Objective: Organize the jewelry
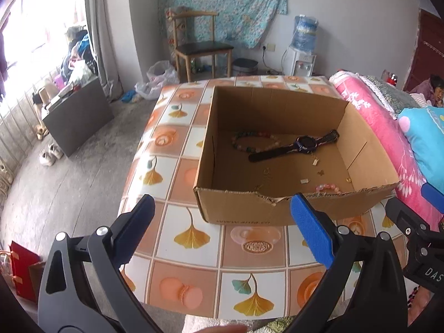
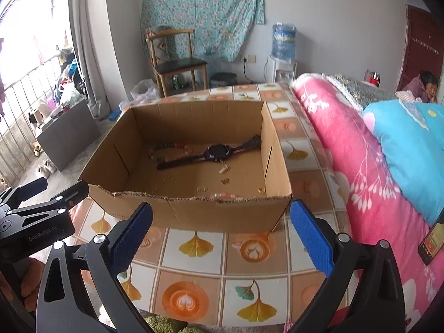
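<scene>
1. Status: my left gripper (image 1: 222, 233) is spread wide and carries nothing. My right gripper (image 2: 220, 234) is likewise spread wide and empty. Both hang over the tile-patterned desk (image 1: 194, 277), short of the open brown cardboard box (image 1: 263, 213).

2. Location of the task items: all visible jewelry lies on the box floor.
   - Dark-strapped wristwatch (image 2: 211, 152), laid diagonally at mid-frame.
   - Multicoloured bead bracelet (image 2: 166, 147), touching the watch strap on its left.
   - Pink bead bracelet (image 1: 328, 188), against the near wall at lower right.
   - Small gold ring (image 2: 261, 190), near the right wall.
   - Several tiny gold pieces (image 2: 224, 180), scattered between the watch and the near wall.

3. Progress, as judged: the pieces are collected in the box but lie loose and unsorted. No jewelry shows on the desk surface in view. Grouping or arranging appears not yet done.

4. Limits of view:
   - The torn near wall hides part of the pink bracelet and the floor behind it.
   - The tiny gold pieces are too small to identify.
   - Each gripper's body covers the lower frame corners.
</scene>
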The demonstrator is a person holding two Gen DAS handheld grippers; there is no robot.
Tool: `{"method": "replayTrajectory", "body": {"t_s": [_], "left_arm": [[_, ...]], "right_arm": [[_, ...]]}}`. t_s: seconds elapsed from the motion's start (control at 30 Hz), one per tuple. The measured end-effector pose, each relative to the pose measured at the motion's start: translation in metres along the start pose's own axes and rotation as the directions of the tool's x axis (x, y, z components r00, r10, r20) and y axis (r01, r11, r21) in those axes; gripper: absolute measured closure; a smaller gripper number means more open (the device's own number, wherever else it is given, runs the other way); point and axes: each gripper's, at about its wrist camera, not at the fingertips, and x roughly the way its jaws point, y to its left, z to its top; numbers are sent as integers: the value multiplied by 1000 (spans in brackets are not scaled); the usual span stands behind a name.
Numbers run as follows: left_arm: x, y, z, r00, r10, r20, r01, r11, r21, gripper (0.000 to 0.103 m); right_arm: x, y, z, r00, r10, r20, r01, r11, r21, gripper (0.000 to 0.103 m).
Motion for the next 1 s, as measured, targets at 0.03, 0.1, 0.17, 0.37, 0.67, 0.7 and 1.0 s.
{"method": "replayTrajectory", "body": {"t_s": [0.03, 0.1, 0.17, 0.37, 0.67, 0.7, 1.0], "left_arm": [[2, 0, -1, 1000, 6, -17, -6, 1000, -2, 8], [6, -1, -3, 999, 12, -44, -12, 1000, -3, 8], [9, -3, -4, 998, 19, -60, -19, 1000, 3, 8], [10, -7, -5, 996, 42, -80, -41, 999, 17, 8], [16, -11, -2, 994, 33, -105, -30, 999, 21, 8], [17, -11, -2, 994, 29, -108, -27, 999, 22, 8], [19, -14, -3, 993, 9, -120, -6, 1000, 26, 8]], "right_arm": [[4, 0, -1, 1000, 7, -27, -7, 1000, 14, 6], [8, -1, -3, 998, 15, -53, -14, 1000, 23, 6], [12, 2, -5, 998, 10, -68, -9, 1000, 11, 6], [19, 0, -7, 995, 10, -103, -8, 1000, 19, 6], [29, -1, -8, 989, 16, -147, -12, 1000, 29, 6], [30, -1, -8, 989, 17, -150, -13, 1000, 27, 6], [31, 0, -7, 988, 16, -152, -13, 1000, 26, 6]]}}
